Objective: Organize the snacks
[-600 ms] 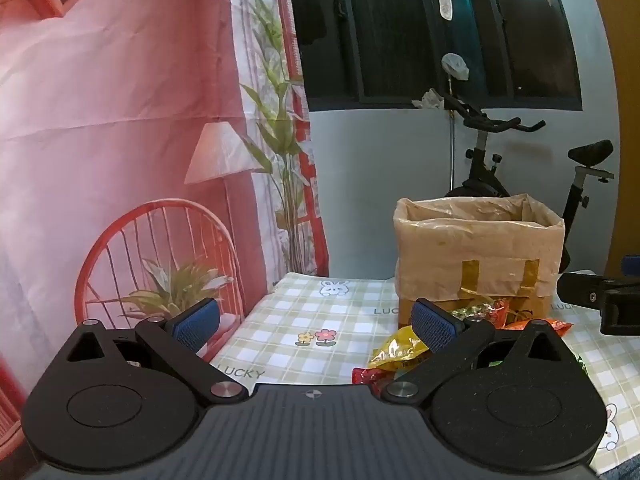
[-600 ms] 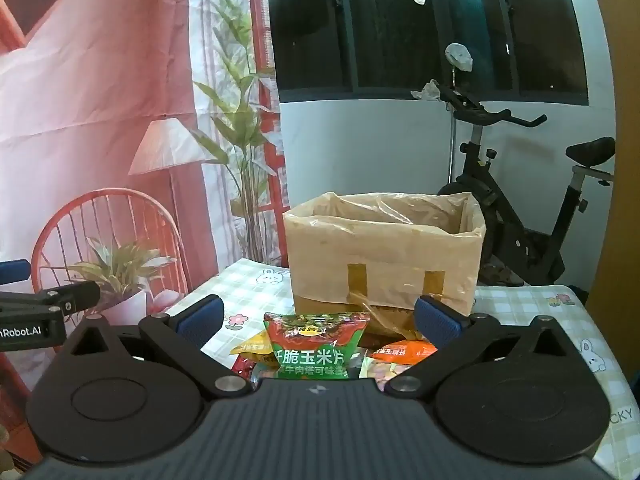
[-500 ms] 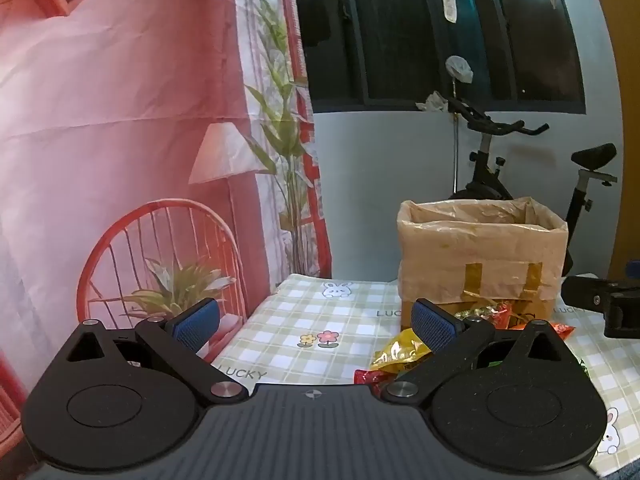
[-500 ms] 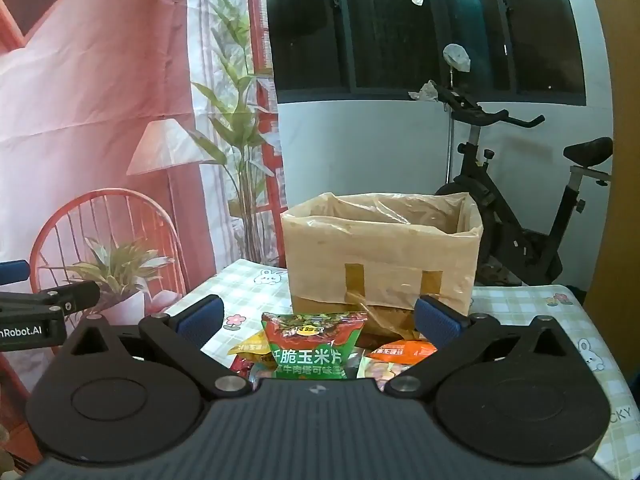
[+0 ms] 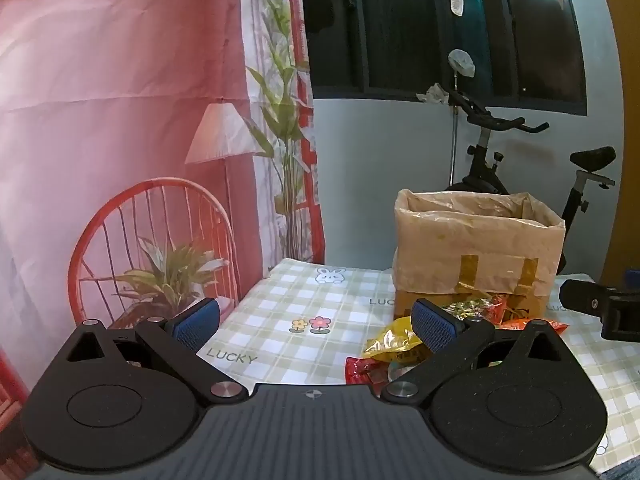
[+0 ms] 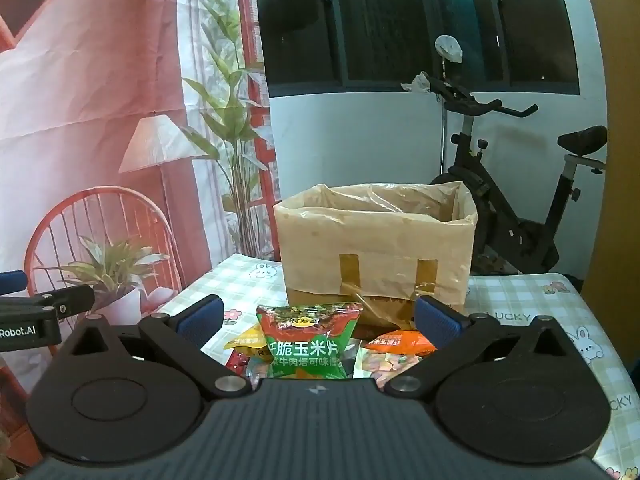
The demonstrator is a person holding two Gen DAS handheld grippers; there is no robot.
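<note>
**A:** Anything changed on my left gripper (image 5: pixel 316 316)?

**B:** Hardly. Its fingers are spread wide, with nothing between them, same as half a second ago. The view has crept a little: the box (image 5: pixel 476 256) sits slightly higher and further right in frame. No snack has moved.

**A:** So nothing is sorted yet?

**B:** I'd judge not. The snacks (image 5: pixel 396 350) lie heaped on the table (image 5: pixel 280 320), just in front of the box.

**A:** And my right gripper (image 6: pixel 318 318)?

**B:** Wide too, empty, green packet (image 6: pixel 308 344) low between its fingers, untouched. That view barely differs from before.
</note>
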